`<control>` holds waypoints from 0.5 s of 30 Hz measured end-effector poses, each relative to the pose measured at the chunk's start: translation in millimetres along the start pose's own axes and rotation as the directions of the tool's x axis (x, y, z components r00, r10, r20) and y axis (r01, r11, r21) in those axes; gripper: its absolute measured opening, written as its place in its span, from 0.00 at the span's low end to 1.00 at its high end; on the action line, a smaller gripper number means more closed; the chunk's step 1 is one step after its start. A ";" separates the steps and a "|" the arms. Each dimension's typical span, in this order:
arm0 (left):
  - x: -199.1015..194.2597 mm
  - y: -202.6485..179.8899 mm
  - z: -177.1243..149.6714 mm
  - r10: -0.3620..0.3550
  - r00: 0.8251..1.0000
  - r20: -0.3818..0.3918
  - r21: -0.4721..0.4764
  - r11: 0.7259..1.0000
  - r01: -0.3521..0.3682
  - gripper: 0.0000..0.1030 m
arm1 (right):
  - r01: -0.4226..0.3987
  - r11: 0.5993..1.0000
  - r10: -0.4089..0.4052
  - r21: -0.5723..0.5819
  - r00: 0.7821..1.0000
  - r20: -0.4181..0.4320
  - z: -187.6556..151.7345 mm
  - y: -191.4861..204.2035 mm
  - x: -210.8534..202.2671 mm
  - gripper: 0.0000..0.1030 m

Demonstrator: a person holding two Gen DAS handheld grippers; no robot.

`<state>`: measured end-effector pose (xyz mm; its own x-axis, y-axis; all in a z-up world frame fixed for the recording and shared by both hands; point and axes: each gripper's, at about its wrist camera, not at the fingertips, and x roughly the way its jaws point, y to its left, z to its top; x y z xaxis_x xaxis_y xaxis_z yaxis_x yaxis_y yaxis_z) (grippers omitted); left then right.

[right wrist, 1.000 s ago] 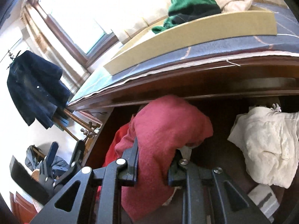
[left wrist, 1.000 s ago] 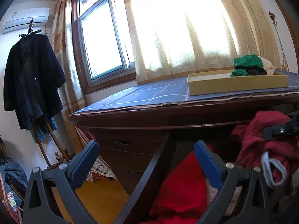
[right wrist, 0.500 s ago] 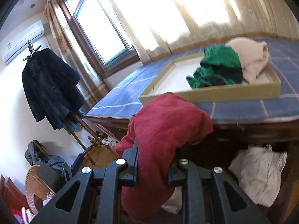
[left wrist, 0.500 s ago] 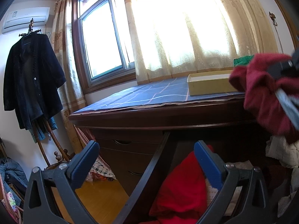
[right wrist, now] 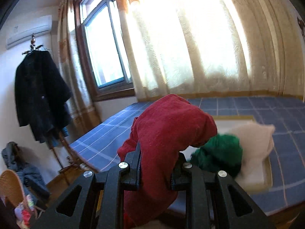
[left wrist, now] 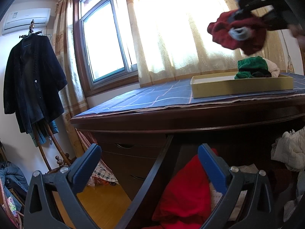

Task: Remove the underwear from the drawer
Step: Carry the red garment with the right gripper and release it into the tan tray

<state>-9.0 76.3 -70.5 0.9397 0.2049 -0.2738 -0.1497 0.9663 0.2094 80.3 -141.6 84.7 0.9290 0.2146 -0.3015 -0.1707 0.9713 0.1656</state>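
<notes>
Coat [left wrist: 32, 84]: a dark coat hangs on a wooden stand at the far left, against the white wall under an air conditioner [left wrist: 26, 22].
Window [left wrist: 106, 43]: brown-framed, bright with daylight; pale patterned curtains [left wrist: 183, 38] cover the glass to its right.
Left gripper [left wrist: 150, 164]: low in its own view, its blue-padded jaws stand wide apart with nothing between them; it hovers at the near left corner of the open drawer.
Drawer [left wrist: 152, 177]: pulled out from under the dark wooden desk [left wrist: 171, 116], its left wall running diagonally between the left gripper's fingers. Inside lie a bright red garment [left wrist: 186, 190] and, towards the right, a crumpled white cloth [left wrist: 291, 152].
Desk top: covered by a blue checked cloth [left wrist: 152, 97].
Tray [left wrist: 240, 85]: a shallow yellowish tray sits on the blue cloth towards the right; a green garment [left wrist: 251, 66] and a beige one [left wrist: 273, 68] lie touching in its far right part.
Right gripper [right wrist: 157, 169]: its black jaws are closed tightly on the dark red underwear [right wrist: 167, 133], which bulges up between and over the fingers.
Dark red underwear, place: clear of the drawer, held in the air above the desk; in the left wrist view it hangs blurred at upper right, over the tray and above the green garment, not touching either.
Person: a blurred bit of a hand shows at the right edge behind the right gripper.
</notes>
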 end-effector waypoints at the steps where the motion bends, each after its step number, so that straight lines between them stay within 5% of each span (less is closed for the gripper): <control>1: -0.2 0.0 -0.1 0.000 1.000 0.000 0.001 1.000 0.000 1.00 | 0.014 1.000 -0.014 0.003 1.000 0.000 4.5 -2.2 8.6 0.23; 5: 0.2 0.2 -0.1 -0.002 1.000 0.001 0.002 1.000 0.002 1.00 | 0.072 0.997 -0.071 0.029 0.997 -0.042 14.9 -12.7 52.0 0.23; 15: 1.6 0.0 -0.9 -0.009 1.000 0.001 0.003 1.000 0.009 1.00 | 0.082 0.995 -0.069 0.061 0.979 -0.190 0.0 3.2 139.1 0.23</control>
<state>-7.9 76.7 -71.9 0.9413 0.1962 -0.2746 -0.1405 0.9676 0.2099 208.9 -108.6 43.2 0.8590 0.1626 -0.4855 -0.0735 0.9776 0.1973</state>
